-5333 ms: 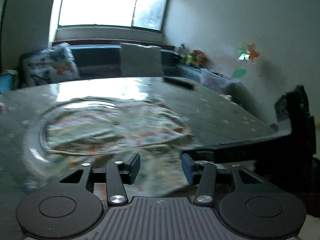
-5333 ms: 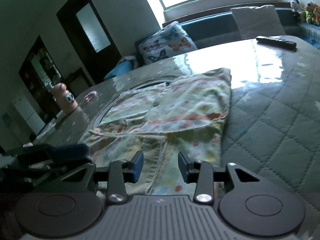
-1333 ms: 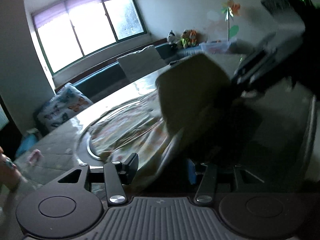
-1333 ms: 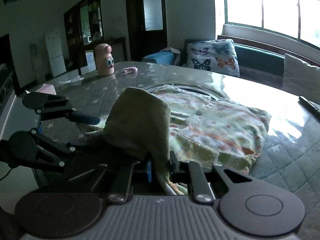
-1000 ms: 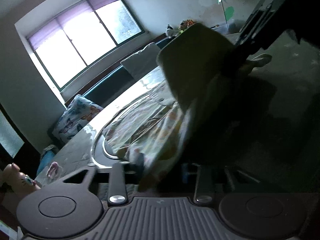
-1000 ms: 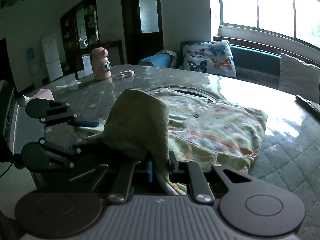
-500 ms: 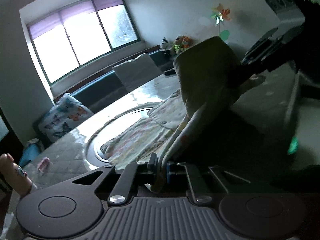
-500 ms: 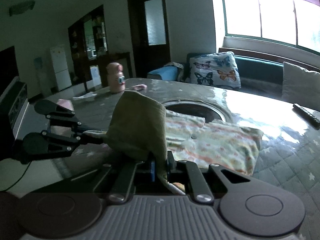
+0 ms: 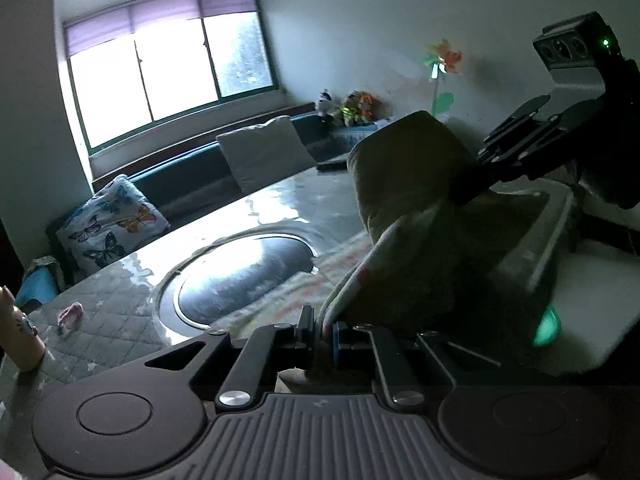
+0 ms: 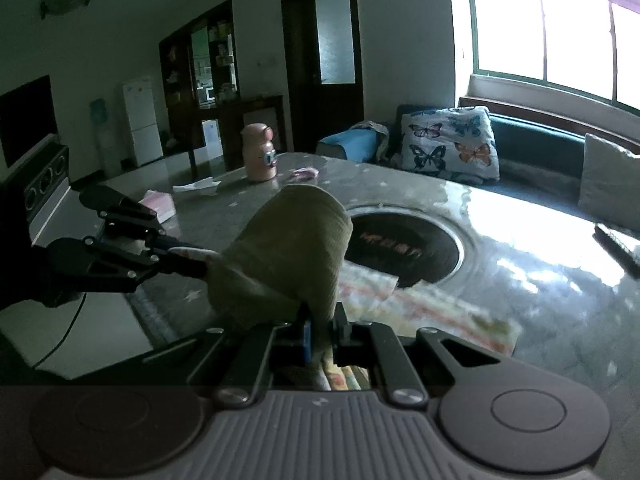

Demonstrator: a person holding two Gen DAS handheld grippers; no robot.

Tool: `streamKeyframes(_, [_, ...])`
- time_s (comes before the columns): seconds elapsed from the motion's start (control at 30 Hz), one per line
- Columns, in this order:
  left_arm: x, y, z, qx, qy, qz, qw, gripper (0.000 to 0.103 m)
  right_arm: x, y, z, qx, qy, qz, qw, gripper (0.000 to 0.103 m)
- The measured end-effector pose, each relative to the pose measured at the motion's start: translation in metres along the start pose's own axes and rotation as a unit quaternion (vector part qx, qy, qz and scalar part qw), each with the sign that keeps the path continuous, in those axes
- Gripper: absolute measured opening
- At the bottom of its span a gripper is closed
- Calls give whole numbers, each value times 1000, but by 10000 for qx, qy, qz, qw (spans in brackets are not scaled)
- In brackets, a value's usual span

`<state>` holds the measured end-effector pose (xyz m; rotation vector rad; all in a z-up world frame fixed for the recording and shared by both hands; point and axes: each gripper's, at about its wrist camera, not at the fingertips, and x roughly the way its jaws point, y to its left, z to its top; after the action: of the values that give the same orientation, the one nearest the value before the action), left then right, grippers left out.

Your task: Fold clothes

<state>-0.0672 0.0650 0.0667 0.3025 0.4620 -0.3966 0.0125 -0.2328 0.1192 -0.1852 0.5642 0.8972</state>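
Observation:
A floral shirt with an olive ribbed hem (image 10: pixel 288 248) is lifted at its near edge, and the rest (image 10: pixel 420 308) trails blurred on the table. My right gripper (image 10: pixel 320 332) is shut on the hem, which bulges up over its fingers. In the left wrist view my left gripper (image 9: pixel 322 330) is shut on the shirt's pale edge, and the olive hem (image 9: pixel 404 168) stretches up to the right gripper (image 9: pixel 472 192). The left gripper (image 10: pixel 192 264) shows at the left of the right wrist view, pinching the cloth. The held cloth hides the table's near part.
A dark round inset (image 10: pixel 400 248) lies in the quilted table (image 10: pixel 540 248). A pink bottle (image 10: pixel 260 156), a pink packet (image 10: pixel 160 204) and a small pink item (image 10: pixel 304 172) stand far left. A remote (image 10: pixel 616 248) lies far right. Cushions (image 10: pixel 448 140) line the bench under the window.
The left jaws have closed on the shirt's edge. Both grippers have risen with the hem, and the shirt has slid off the round inset toward me, leaving it uncovered.

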Motion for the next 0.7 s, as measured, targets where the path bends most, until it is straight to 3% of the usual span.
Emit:
streamKeyframes(0.3, [81,60,6,-608,374,165,9973,9,84,-54,39,103,316,-71,9994,8])
streamKeyframes(0.5, [133,85,-16,-1108,1013,234,9884,10,153,-80,27,497,581,-210,9969,13])
streamKeyframes(0.6, [140,88,-22,-1231,1073,329,9860,14,175,-90,12,765,564,-337,9949,17])
streamKeyframes(0.7, [140,88,-23,-1266,1052,441,9854,16,171,-95,1,948,345,-561,9933,21])
